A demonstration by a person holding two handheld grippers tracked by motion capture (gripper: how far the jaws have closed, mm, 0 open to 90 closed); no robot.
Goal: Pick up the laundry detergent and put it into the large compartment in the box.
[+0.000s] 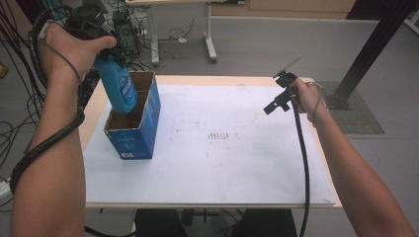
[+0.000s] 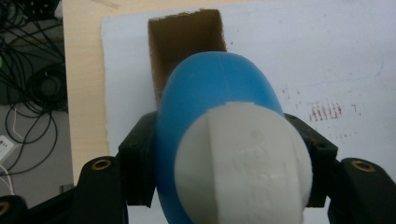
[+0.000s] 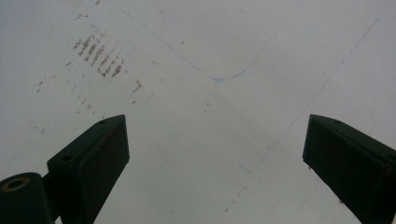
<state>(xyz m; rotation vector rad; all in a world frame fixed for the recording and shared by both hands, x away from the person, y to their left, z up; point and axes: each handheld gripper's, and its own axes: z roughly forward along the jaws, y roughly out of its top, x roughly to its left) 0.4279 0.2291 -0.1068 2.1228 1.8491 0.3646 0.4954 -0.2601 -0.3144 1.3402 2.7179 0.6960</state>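
A blue bottle (image 1: 118, 86) with a white cap hangs upright, its lower end dipping into the open top of a blue cardboard box (image 1: 141, 131) at the table's left. My left gripper (image 1: 106, 54) is shut on the bottle near its top. In the left gripper view the white cap (image 2: 245, 163) and blue body (image 2: 210, 88) sit between the two black jaws, with the box's brown inside (image 2: 184, 42) beyond. My right gripper (image 1: 276, 101) hovers over the table's right side, open, with nothing between its jaws (image 3: 215, 154).
A white sheet (image 1: 222, 163) with brown smudges (image 1: 222, 136) covers the wooden table (image 1: 94, 118). Cables (image 1: 29, 29) and a desk's legs (image 1: 210, 47) stand beyond the far edge, and a black post (image 1: 368, 49) rises at the right.
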